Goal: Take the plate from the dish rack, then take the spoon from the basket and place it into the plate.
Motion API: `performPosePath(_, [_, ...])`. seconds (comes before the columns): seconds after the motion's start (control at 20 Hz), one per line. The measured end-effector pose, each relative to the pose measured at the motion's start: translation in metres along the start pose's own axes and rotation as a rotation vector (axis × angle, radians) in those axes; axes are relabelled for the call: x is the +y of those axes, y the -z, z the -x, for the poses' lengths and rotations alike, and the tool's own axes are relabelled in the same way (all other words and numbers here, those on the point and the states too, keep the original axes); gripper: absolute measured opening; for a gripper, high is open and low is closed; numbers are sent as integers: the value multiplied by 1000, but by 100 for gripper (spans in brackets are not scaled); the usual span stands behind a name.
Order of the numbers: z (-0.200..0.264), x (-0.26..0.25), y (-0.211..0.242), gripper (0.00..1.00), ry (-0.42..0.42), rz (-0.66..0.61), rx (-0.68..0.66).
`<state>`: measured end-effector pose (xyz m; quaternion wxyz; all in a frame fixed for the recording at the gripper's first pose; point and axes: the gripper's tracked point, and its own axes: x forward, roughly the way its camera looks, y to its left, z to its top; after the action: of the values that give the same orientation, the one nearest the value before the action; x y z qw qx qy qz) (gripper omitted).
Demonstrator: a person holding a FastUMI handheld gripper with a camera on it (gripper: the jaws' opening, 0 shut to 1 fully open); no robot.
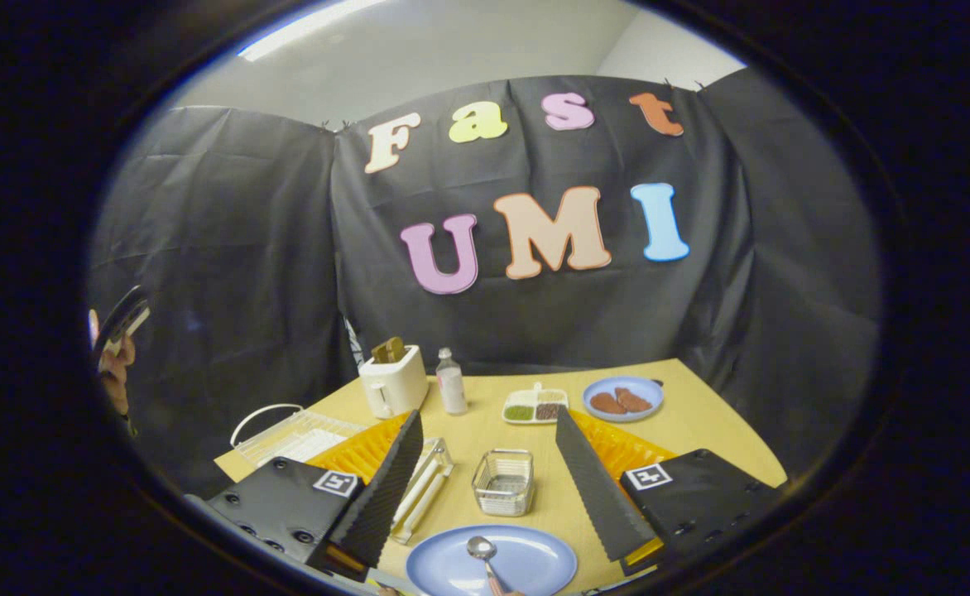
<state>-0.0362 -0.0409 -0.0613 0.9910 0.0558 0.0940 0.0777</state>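
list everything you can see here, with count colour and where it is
plate: 1, light blue, on the table between the fingers, nearest the camera
spoon: 1, silver bowl, lying in that plate
basket: 1, clear with wire mesh, just beyond the plate
dish rack: 1, white wire, beside the left finger
long tray: 1, clear with white sticks, left of the basket
toaster: 1, white, toast in slot, far side of table
bottle: 1, pale with white cap, right of the toaster
divided dish: 1, white, green and brown fillings
far plate: 1, blue, two brown pieces on it
table: 1, tan wood
hand: 1, holding a dark object, beyond the rack
hand-held gripper: 1, fingers open, spread either side of the basket
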Motion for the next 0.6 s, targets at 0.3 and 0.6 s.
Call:
performPosePath(0.3, [-15, 11, -42, 100, 14, 24, -106])
performPosePath(0.6, [-25, 24, -45, 100, 10, 4, -102])
